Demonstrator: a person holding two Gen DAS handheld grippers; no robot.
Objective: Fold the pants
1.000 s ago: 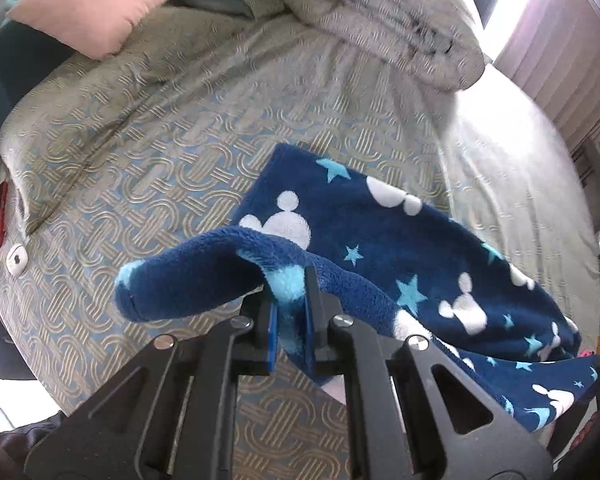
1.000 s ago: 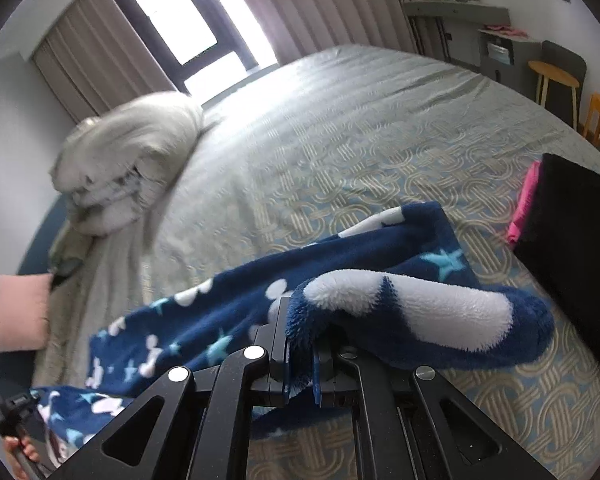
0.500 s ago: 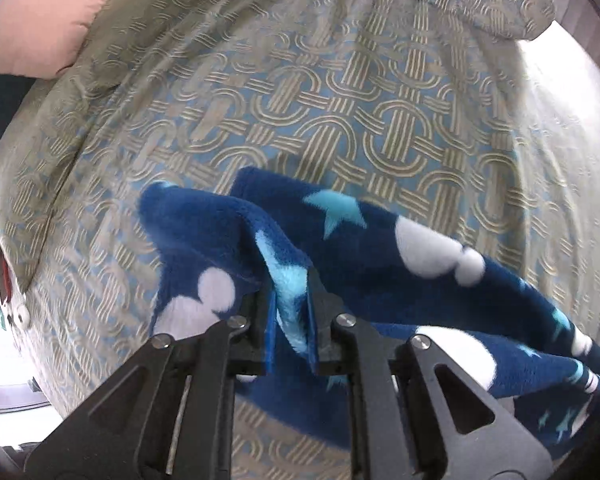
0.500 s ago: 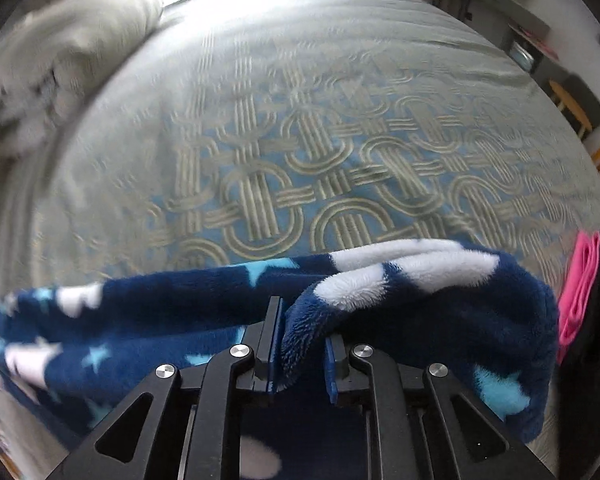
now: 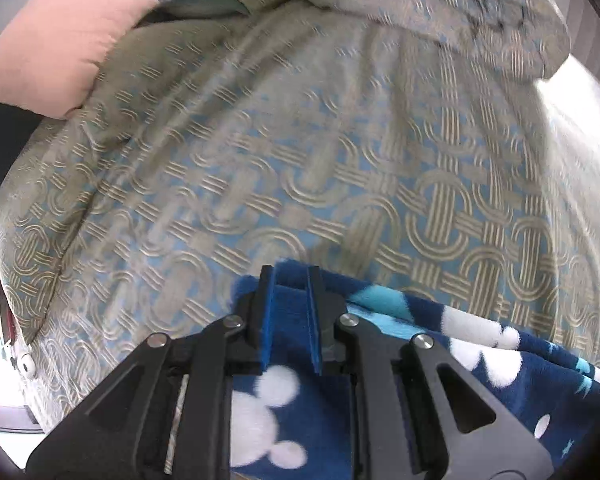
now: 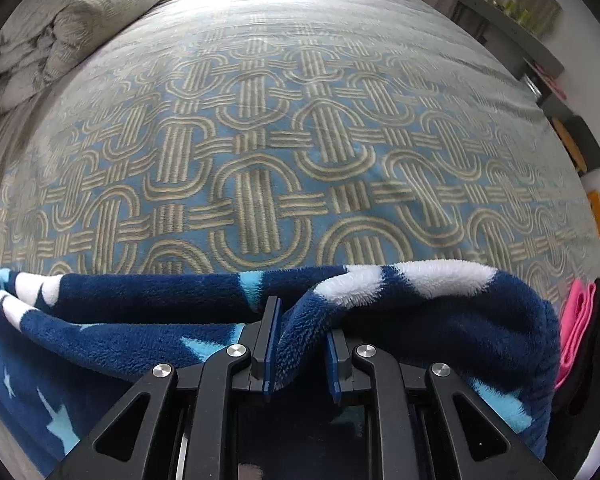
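Left gripper: parted, empty, over pants.
Right gripper: parted; fleece between, at 12 o'clock.
Risk: fleece may snag, undoing fold.

The pants are thick plush fleece, deep-piled and fuzzy, matt navy with white and pale blue patches; in the right wrist view the nap stands up in soft tufts. The bedspread is woven cloth with a raised, ribbed interlocking-loop pattern and a faint sheen. At 11 o'clock in the left wrist view the pink cushion looks like smooth, matt fabric. The left gripper and right gripper are matt black plastic with shiny metal pins, their jaws faced with blue pads.
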